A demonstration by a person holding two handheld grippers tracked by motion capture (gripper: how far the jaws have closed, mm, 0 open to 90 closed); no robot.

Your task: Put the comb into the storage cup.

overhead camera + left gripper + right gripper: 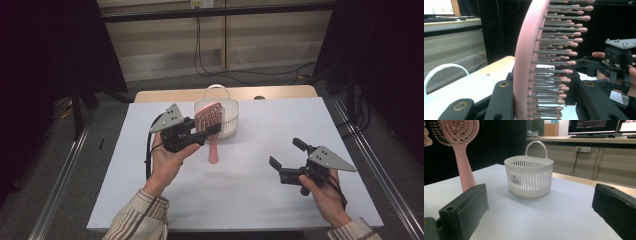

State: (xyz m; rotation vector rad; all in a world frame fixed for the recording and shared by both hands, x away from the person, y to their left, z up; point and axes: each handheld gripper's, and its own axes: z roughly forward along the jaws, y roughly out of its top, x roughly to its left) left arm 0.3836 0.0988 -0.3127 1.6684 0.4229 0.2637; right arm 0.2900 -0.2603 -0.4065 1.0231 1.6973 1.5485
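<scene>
- Table: white top, with a bare wooden strip along its far edge.
- Basket: white, slatted, with a loop handle; stands near the middle of the far edge.

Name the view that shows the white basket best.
The right gripper view: the white basket stands whole, with handle and slats clear. In the high view the pink hairbrush covers part of it; the left gripper view catches its handle and rim at the corner.

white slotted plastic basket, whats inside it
Through the white slotted plastic basket walls in the right gripper view, nothing shows inside. In the high view the pink plastic hairbrush covers part of its opening, so the floor stays unseen.
</scene>
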